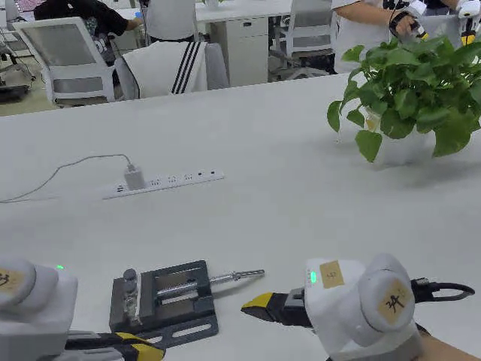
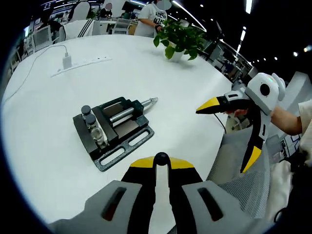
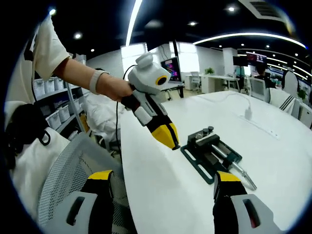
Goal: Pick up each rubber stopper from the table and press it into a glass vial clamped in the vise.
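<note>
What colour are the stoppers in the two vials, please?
Dark grey stoppers, clearest in the left gripper view.

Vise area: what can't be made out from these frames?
- Vials in the vise: too small in every view to tell how deep their dark tops sit.
- Dark round piece between the fingers of the left gripper, left gripper view: too small to confirm a stopper.
- Head view: vials blur together, count unclear.

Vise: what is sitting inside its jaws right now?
Two glass vials stand side by side in the vise, each topped with a dark stopper. The jaw faces hide their lower parts, so whether they hold anything cannot be told.
</note>
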### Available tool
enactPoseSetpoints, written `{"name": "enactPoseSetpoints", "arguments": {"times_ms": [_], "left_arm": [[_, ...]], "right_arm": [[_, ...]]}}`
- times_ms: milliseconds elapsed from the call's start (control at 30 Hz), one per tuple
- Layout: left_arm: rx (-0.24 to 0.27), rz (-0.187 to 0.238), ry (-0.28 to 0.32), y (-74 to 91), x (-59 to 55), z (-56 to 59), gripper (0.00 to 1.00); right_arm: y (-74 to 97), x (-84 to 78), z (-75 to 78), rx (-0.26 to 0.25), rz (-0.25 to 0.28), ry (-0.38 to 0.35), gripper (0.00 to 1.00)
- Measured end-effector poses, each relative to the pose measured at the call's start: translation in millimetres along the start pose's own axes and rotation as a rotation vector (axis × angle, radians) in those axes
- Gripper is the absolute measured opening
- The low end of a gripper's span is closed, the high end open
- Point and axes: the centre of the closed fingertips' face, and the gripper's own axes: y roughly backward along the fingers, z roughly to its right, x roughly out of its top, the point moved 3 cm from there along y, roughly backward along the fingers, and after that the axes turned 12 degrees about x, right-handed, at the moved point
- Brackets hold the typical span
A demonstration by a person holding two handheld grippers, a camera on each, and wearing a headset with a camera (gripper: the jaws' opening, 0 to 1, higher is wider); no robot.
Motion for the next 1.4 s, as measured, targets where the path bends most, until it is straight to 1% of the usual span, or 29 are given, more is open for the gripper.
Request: {"name": "enactPoseSetpoints", "arguments": {"times_ms": [33,133,200,300,367,433,467,500,533,567,600,633,667,700,733,767,867,900,933,967,1033,1067,1100,1133,1200,1233,1333,1367,1400], "left_arm": [[-0.006,0.004,0.001,3.3,0.5,1.3,0.05],[-0.031,0.039,0.038,13.8,5.2,6.1,0.05],[-0.041,0.050,0.051,18.3,6.1,7.5,0.05],[-0.073,0.068,0.071,26.2,6.5,11.3,0.05],[-0.095,0.080,0.091,30.0,7.3,14.0,0.05],[-0.138,0.102,0.136,34.5,9.9,18.8,0.05],[-0.170,0.119,0.156,37.3,11.8,22.0,0.05],[-0.184,0.127,0.180,38.7,13.2,23.0,0.05],[-0.209,0.132,0.192,40.5,14.2,25.3,0.05],[-0.245,0.153,0.206,42.6,16.9,28.0,0.05],[-0.265,0.161,0.221,43.9,18.2,29.7,0.05],[-0.293,0.173,0.253,45.3,20.6,31.7,0.05],[-0.326,0.183,0.267,46.7,22.4,34.5,0.05],[-0.337,0.197,0.277,46.9,24.1,34.8,0.05],[-0.360,0.199,0.297,47.5,24.8,36.6,0.05],[-0.378,0.208,0.308,48.0,26.1,38.0,0.05],[-0.434,0.224,0.372,48.5,29.1,41.9,0.05],[-0.450,0.237,0.386,48.8,30.5,43.2,0.05],[-0.474,0.233,0.404,49.8,30.7,45.9,0.05],[-0.498,0.241,0.411,50.6,31.3,47.9,0.05],[-0.544,0.230,0.459,52.5,31.8,51.6,0.05],[-0.567,0.235,0.480,53.1,32.9,52.8,0.05],[-0.583,0.231,0.493,53.6,32.7,53.8,0.05],[-0.588,0.229,0.504,52.6,32.0,53.4,0.05],[-0.622,0.214,0.541,53.7,31.6,55.9,0.05],[-0.634,0.217,0.559,53.5,32.0,56.1,0.05],[-0.668,0.217,0.600,54.5,32.6,57.1,0.05],[-0.672,0.221,0.607,54.5,32.9,56.6,0.05],[-0.687,0.222,0.624,55.4,33.7,56.8,0.05]], "right_arm": [[-2.3,2.2,-0.9,0.003,0.002,0.004,0.82],[-9.5,12.1,-4.2,0.014,0.017,0.024,0.82],[-11.8,16.3,-4.0,0.016,0.020,0.038,0.82],[-12.2,22.8,-0.2,0.002,0.027,0.068,0.81],[-10.8,27.2,1.8,-0.003,0.043,0.070,0.80],[-8.9,32.6,2.9,-0.006,0.062,0.072,0.80],[-7.6,35.8,2.9,-0.009,0.071,0.074,0.80],[-6.5,37.8,3.3,-0.012,0.077,0.079,0.80],[-5.3,40.1,3.7,-0.017,0.084,0.085,0.79],[-3.5,43.9,3.4,-0.021,0.095,0.095,0.79],[-2.4,46.4,2.9,-0.022,0.104,0.102,0.79],[-0.5,50.1,2.2,-0.024,0.116,0.109,0.78],[0.8,52.5,1.6,-0.026,0.124,0.113,0.77],[2.3,55.2,1.2,-0.029,0.133,0.120,0.77],[4.3,58.8,0.5,-0.033,0.147,0.131,0.76],[5.4,60.6,-0.3,-0.034,0.151,0.135,0.75],[8.8,65.8,-1.6,-0.042,0.166,0.151,0.72],[9.8,67.3,-2.4,-0.041,0.169,0.155,0.71],[10.3,68.2,-3.3,-0.039,0.172,0.161,0.69],[11.1,69.8,-4.6,-0.038,0.177,0.171,0.66],[11.7,71.3,-5.7,-0.034,0.181,0.180,0.60],[12.2,72.4,-7.2,-0.028,0.183,0.187,0.57],[12.4,73.0,-7.8,-0.025,0.185,0.191,0.54],[12.7,74.3,-9.4,-0.018,0.187,0.204,0.49],[13.5,75.4,-10.3,-0.014,0.189,0.216,0.43],[14.0,76.6,-10.9,-0.013,0.191,0.231,0.40],[13.8,77.5,-12.0,-0.003,0.187,0.249,0.35],[13.5,77.5,-12.2,-0.001,0.184,0.259,0.33],[13.4,78.6,-12.4,0.000,0.189,0.275,0.31]]}}
